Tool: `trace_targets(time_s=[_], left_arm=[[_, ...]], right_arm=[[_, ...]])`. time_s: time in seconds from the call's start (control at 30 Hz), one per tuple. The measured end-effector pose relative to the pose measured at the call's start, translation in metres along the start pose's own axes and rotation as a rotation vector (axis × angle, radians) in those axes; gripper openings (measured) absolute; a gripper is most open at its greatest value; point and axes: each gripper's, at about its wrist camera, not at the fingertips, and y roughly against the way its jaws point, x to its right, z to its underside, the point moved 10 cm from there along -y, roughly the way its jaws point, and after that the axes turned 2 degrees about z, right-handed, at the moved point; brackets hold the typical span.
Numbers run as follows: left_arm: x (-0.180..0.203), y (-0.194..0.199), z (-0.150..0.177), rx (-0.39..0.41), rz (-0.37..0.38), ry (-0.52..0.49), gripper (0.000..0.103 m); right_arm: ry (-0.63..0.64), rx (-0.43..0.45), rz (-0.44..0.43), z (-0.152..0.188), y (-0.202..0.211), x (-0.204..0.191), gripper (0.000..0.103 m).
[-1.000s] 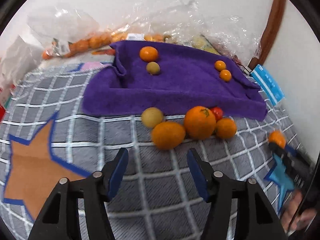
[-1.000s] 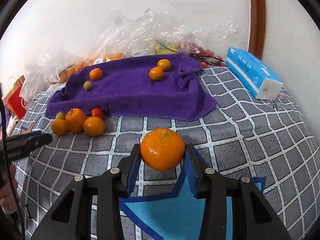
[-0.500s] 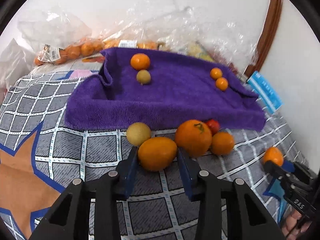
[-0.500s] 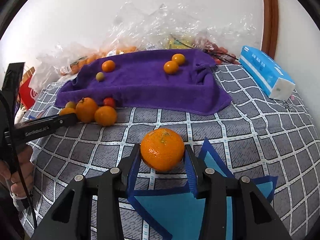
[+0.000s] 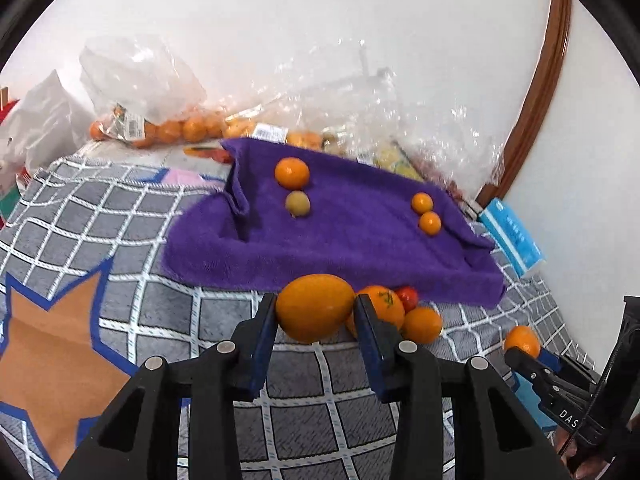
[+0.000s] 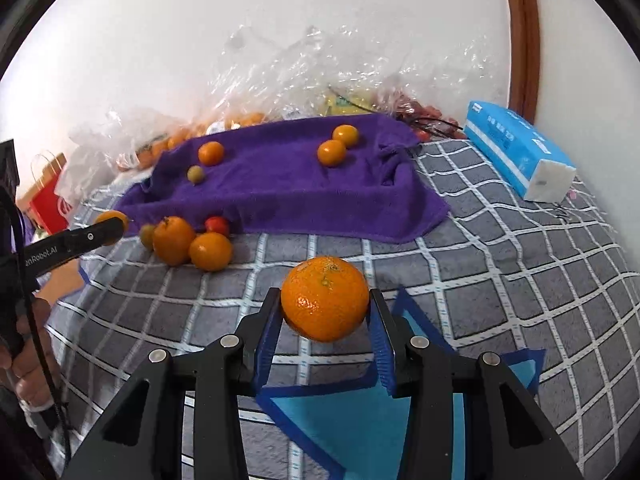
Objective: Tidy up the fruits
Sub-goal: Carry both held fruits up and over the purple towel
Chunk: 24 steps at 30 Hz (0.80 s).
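Observation:
My left gripper (image 5: pixel 314 314) is shut on a smooth oval orange fruit (image 5: pixel 315 306), held just above the grey checked bedspread (image 5: pixel 168 320). Behind it lie a stemmed orange (image 5: pixel 382 304), a red tomato (image 5: pixel 407 295) and a smaller orange (image 5: pixel 422 324). My right gripper (image 6: pixel 325 312) is shut on a dimpled mandarin (image 6: pixel 325 298) over a blue star patch (image 6: pixel 360 420). On the purple towel (image 6: pixel 280 188) rest an orange (image 6: pixel 211 153), a greenish fruit (image 6: pixel 196 174) and two small oranges (image 6: pixel 338 146). A greenish fruit (image 6: pixel 147 234) sits at the pile's left.
Clear plastic bags of fruit (image 5: pixel 160 128) line the wall behind the towel. A blue tissue box (image 6: pixel 516 156) lies at the right near a brown door frame (image 6: pixel 520 32). A red paper bag (image 6: pixel 48 204) stands at the far left. A hand (image 6: pixel 28 360) grips the left tool.
My left gripper moved in to the pile, closed on the oval orange fruit and lifted it off the bedspread. The right gripper kept its hold on the mandarin and barely moved.

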Motion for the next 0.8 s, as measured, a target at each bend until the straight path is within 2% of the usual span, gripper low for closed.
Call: trace_targets(time_s=[0.13, 0.27, 0.37, 0.5, 0.57, 0.67, 0.8], left_arm=[[-0.004, 0.007, -0.017, 0.018, -0.039, 0.006, 0.037], [-0.007, 0.012, -0.042, 0.047, -0.043, 0.022, 0.037], [-0.006, 0.01, -0.061, 0.066, -0.052, 0.026, 0.037], [-0.004, -0.003, -0.084, 0.068, -0.046, 0.048, 0.037], [-0.002, -0.009, -0.092, 0.069, -0.046, 0.048, 0.037], [-0.003, -0.018, -0.094, 0.074, -0.06, 0.035, 0.037], [-0.013, -0.029, -0.086, 0.062, -0.055, 0.047, 0.037]], right_arm=[[0.038, 0.04, 0.011, -0.029, 0.003, -0.012, 0.042], [0.063, 0.089, 0.008, -0.069, 0.001, -0.024, 0.042], [0.072, 0.116, 0.011, -0.096, -0.001, -0.029, 0.042], [0.045, 0.138, -0.037, -0.132, -0.007, -0.033, 0.042], [0.038, 0.157, -0.028, -0.147, -0.011, -0.031, 0.042], [0.026, 0.173, -0.022, -0.15, -0.021, -0.026, 0.042], [0.016, 0.146, -0.022, -0.142, -0.043, -0.014, 0.042]])
